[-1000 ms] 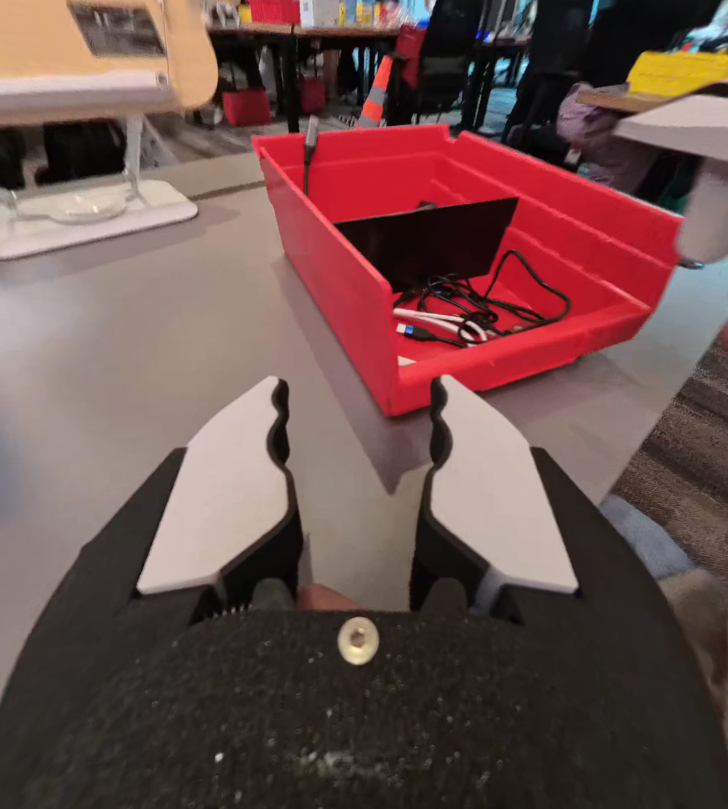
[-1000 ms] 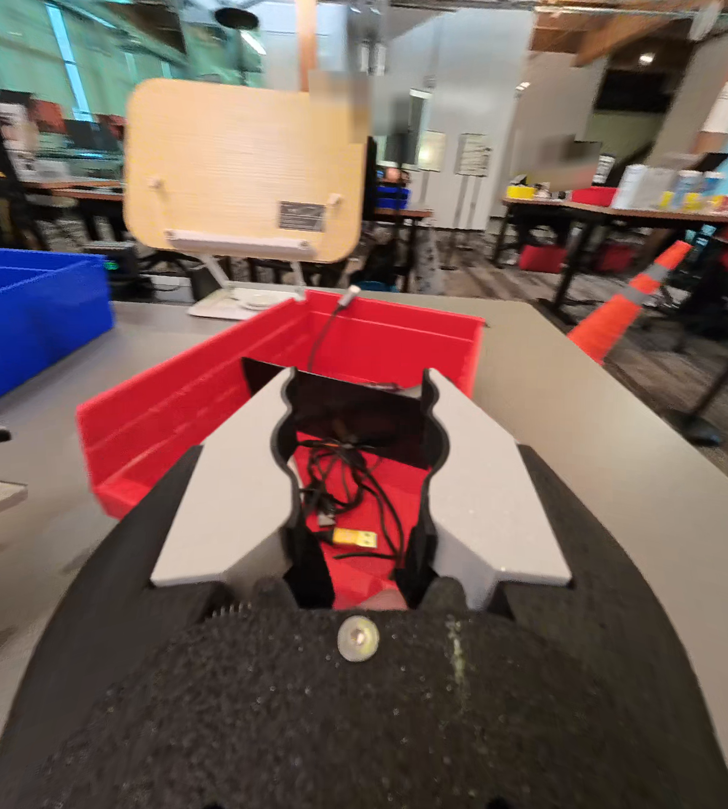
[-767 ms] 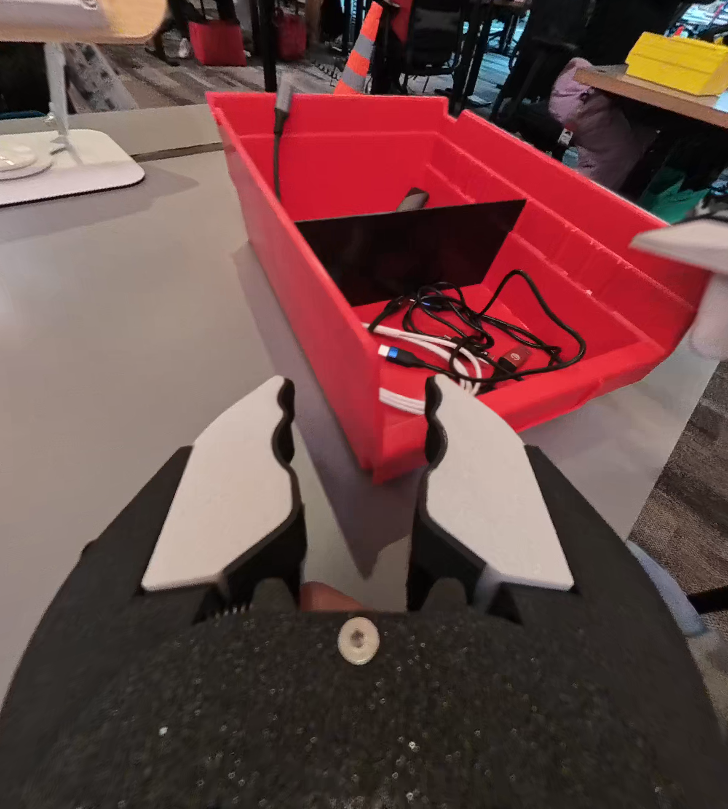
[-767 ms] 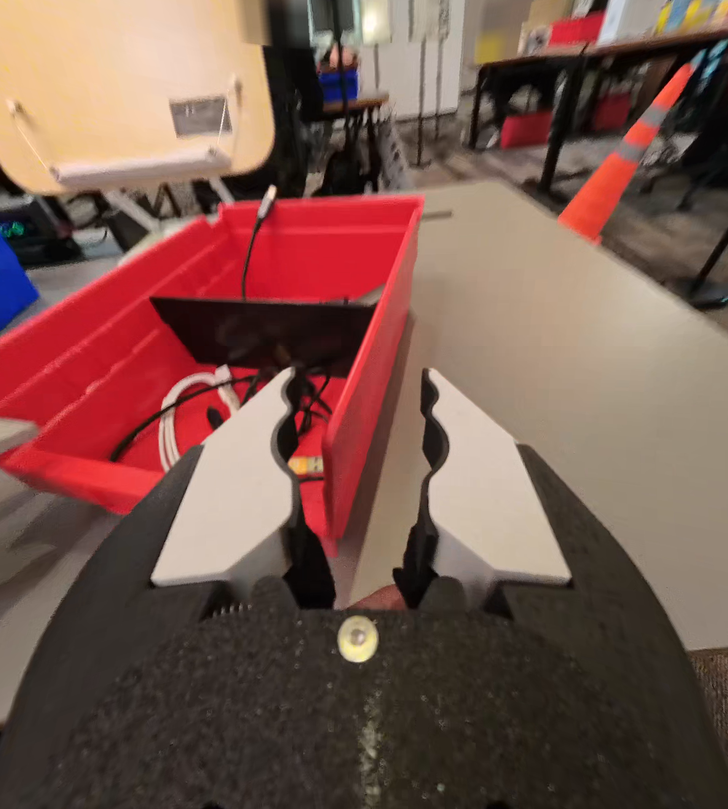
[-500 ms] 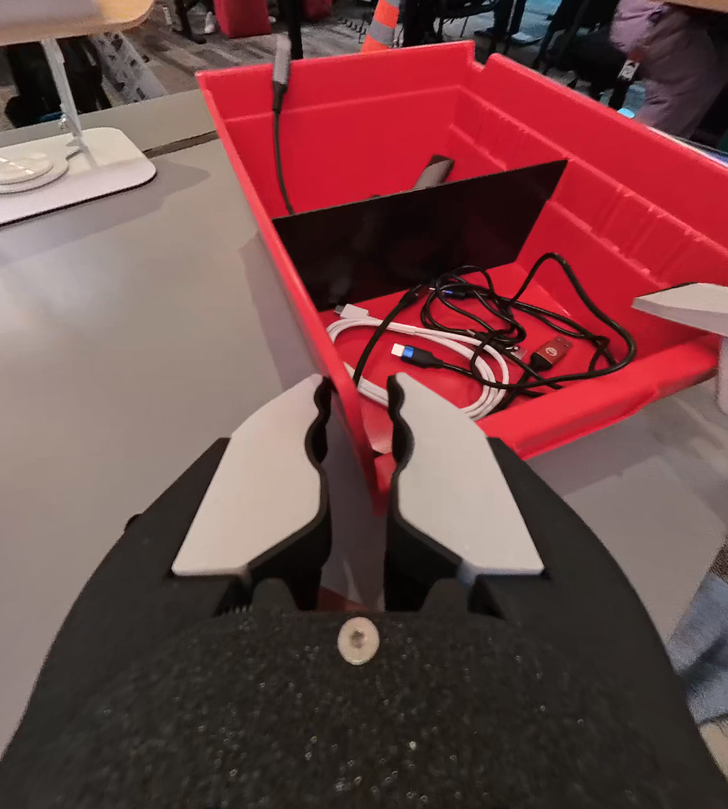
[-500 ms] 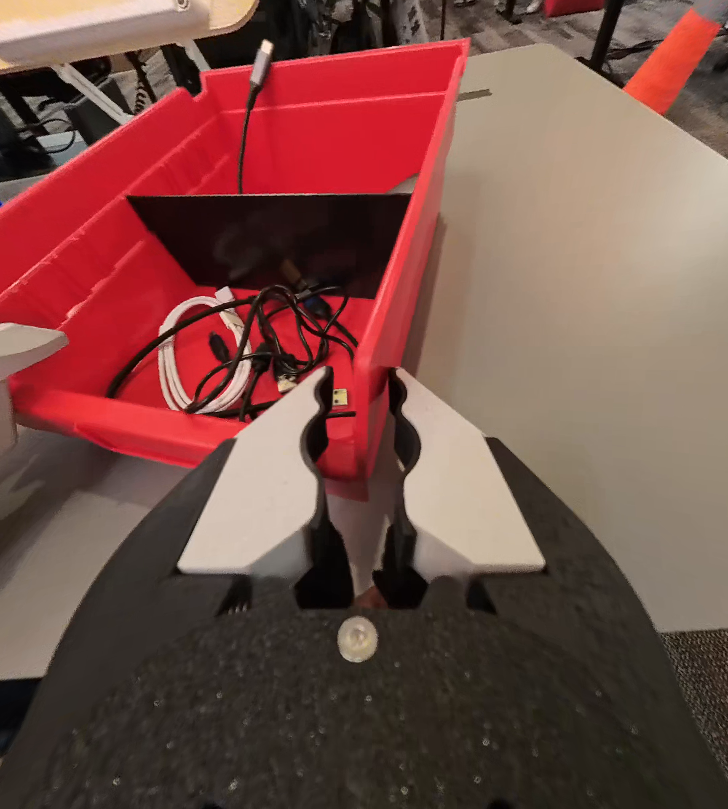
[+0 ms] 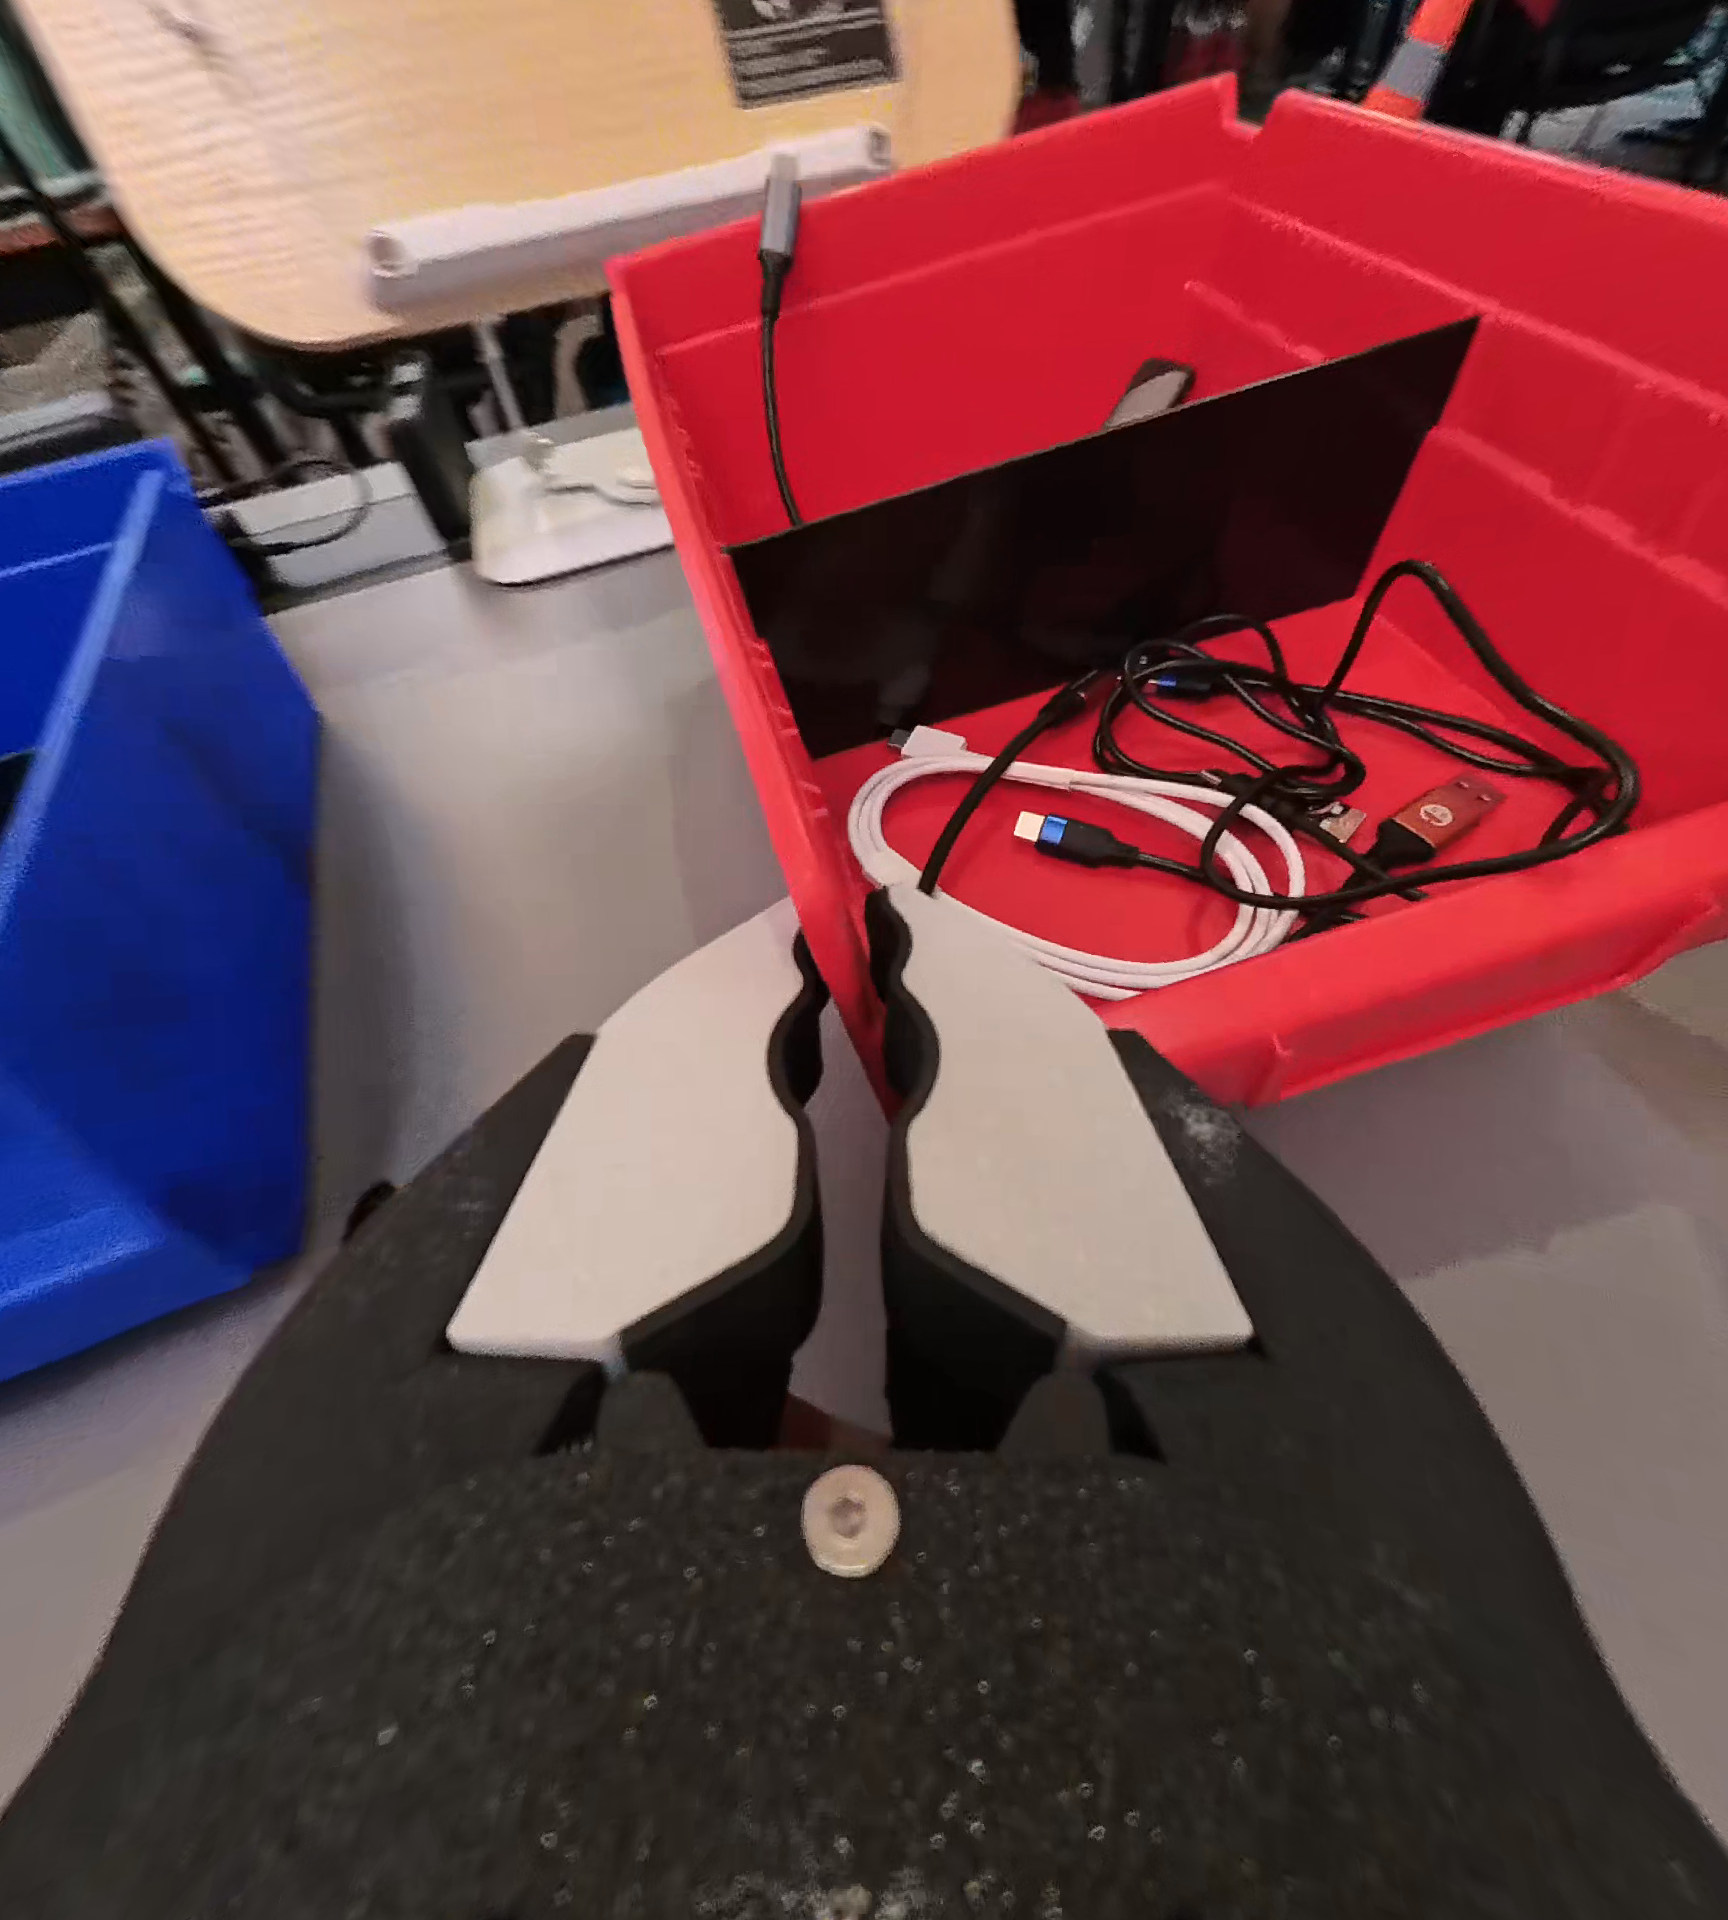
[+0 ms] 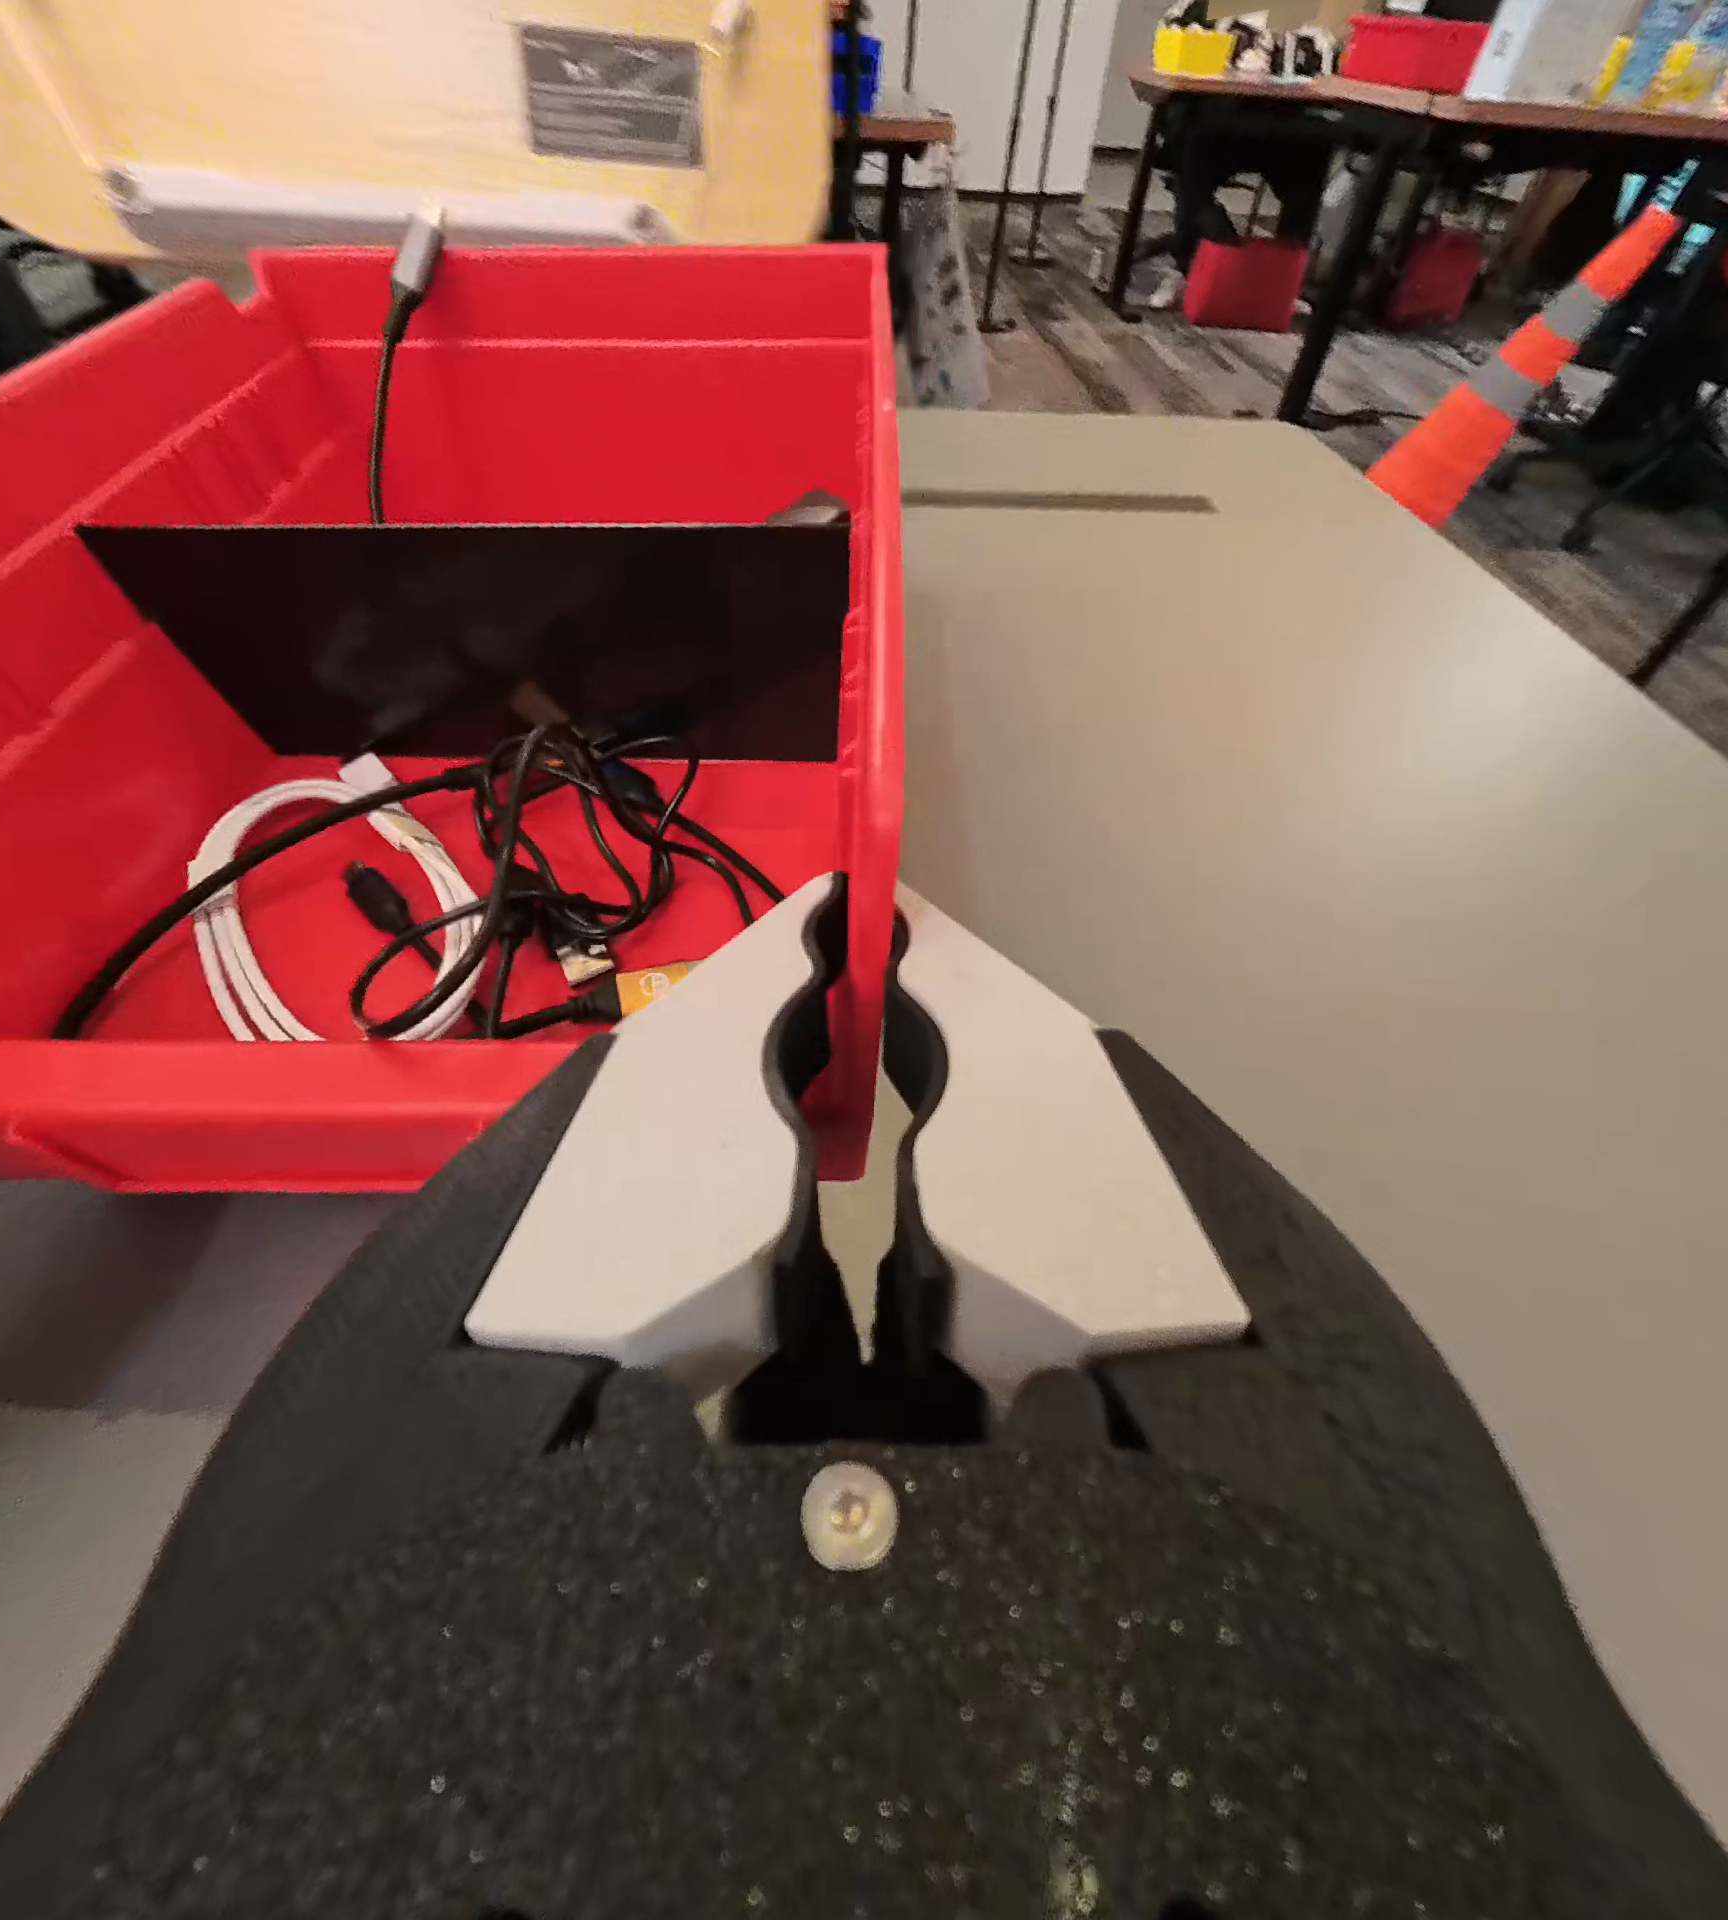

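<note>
Two bins: red bin [image 7: 1462, 997], blue bin [image 7: 112, 935]; one white cable [image 7: 1099, 956].

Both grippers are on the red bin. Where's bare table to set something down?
Bare grey table lies right of the red bin, out to its far slot. A narrower strip runs between the red bin and the blue bin. The red bin's near compartment is crowded with cables.

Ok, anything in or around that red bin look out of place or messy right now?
Yes: the black cables in the red bin are tangled with the white cable, and a grey-tipped cable pokes above the back rim. Both tongs, left and right, pinch the bin's side walls.
</note>
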The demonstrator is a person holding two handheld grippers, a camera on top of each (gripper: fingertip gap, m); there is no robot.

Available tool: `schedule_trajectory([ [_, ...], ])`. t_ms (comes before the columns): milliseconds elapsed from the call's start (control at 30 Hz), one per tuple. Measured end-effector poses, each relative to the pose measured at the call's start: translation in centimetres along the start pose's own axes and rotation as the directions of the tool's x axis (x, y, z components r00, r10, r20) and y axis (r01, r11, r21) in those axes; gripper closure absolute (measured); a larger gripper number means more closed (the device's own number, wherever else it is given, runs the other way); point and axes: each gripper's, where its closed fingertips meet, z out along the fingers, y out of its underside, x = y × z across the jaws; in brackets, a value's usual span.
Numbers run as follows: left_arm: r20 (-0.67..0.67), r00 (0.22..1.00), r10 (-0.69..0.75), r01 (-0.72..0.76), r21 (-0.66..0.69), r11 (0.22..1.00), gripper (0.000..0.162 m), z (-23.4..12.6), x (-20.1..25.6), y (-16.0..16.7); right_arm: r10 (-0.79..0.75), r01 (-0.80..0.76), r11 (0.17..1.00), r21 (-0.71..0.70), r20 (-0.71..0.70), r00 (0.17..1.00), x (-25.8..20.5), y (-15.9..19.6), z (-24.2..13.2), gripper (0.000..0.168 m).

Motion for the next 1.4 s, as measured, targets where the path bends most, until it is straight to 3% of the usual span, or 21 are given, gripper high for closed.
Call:
schedule_trajectory([
  [133,0.103,0.994,-0.021,0.021,0.001,1.000,0.156,-0.9,-4.6,0.4,-0.013,0.012,1.000,0.016,0.088,0.996,-4.8,-0.9,2.1,0.168],
  [300,0.129,0.991,-0.023,0.028,-0.038,0.999,0.156,-0.9,-7.7,1.8,-0.048,0.054,0.998,-0.028,0.194,0.980,-8.5,0.7,4.1,0.168],
  [433,0.042,0.999,-0.025,0.028,-0.081,0.996,0.153,-0.2,-8.0,3.0,-0.046,0.061,0.996,-0.059,0.229,0.972,-9.1,1.2,4.9,0.167],
  [467,-0.011,0.998,-0.059,0.058,-0.091,0.994,0.144,-0.3,-7.5,3.0,-0.015,0.033,0.997,-0.073,0.238,0.971,-9.1,1.3,5.0,0.166],
  [500,-0.064,0.993,-0.101,0.095,-0.090,0.991,0.134,-0.8,-7.1,2.7,0.008,0.013,0.997,-0.077,0.267,0.964,-9.4,1.3,4.9,0.161],
  [567,-0.088,0.978,-0.190,0.190,-0.007,0.982,0.129,-2.5,-8.1,1.2,0.022,0.006,0.997,-0.078,0.355,0.935,-10.1,1.3,4.4,0.144],
  [633,-0.030,0.974,-0.226,0.228,0.156,0.961,0.127,-5.1,-11.6,-1.3,0.046,-0.024,0.998,-0.062,0.388,0.920,-10.0,0.9,3.9,0.127],
  [700,0.156,0.963,-0.219,0.164,0.304,0.938,0.127,-8.0,-17.7,-2.9,0.052,-0.066,0.998,0.020,0.403,0.914,-9.5,-0.5,3.2,0.114],
  [767,0.342,0.901,-0.266,0.134,0.364,0.922,0.122,-10.3,-24.3,-2.1,0.014,-0.050,0.995,0.082,0.396,0.918,-8.9,-1.4,2.5,0.108],
  [867,0.459,0.854,-0.243,0.143,0.242,0.960,0.116,-10.9,-31.2,2.0,-0.085,0.028,0.987,0.159,0.360,0.929,-8.6,-2.2,1.5,0.105],
  [933,0.425,0.881,-0.205,0.161,0.137,0.977,0.132,-10.2,-32.8,4.4,-0.118,0.058,0.983,0.176,0.351,0.929,-8.9,-2.3,1.2,0.107],
  [967,0.384,0.900,-0.204,0.178,0.104,0.979,0.126,-9.6,-32.9,5.1,-0.126,0.069,0.983,0.170,0.351,0.928,-9.1,-2.1,1.1,0.106],
  [1000,0.350,0.916,-0.194,0.178,0.077,0.981,0.105,-9.0,-32.9,5.4,-0.138,0.085,0.983,0.164,0.348,0.927,-9.3,-2.0,1.0,0.106],
  [1033,0.330,0.930,-0.165,0.157,0.050,0.986,0.094,-8.5,-32.9,5.4,-0.161,0.108,0.980,0.166,0.349,0.923,-9.6,-2.0,0.8,0.106],
  [1167,0.235,0.964,-0.120,0.129,-0.022,0.991,0.103,-5.8,-31.6,5.9,-0.278,0.178,0.946,0.270,0.397,0.875,-12.6,-2.7,-1.6,0.103],
  [1300,0.327,0.934,-0.146,0.154,0.002,0.988,0.128,-5.3,-33.3,5.9,-0.356,0.198,0.910,0.364,0.444,0.822,-16.2,-2.6,-5.5,0.104],
  [1400,0.361,0.914,-0.186,0.224,-0.065,0.972,0.147,-5.3,-34.0,7.5,-0.322,0.151,0.937,0.314,0.615,0.720,-20.2,-0.5,-8.4,0.103],
])
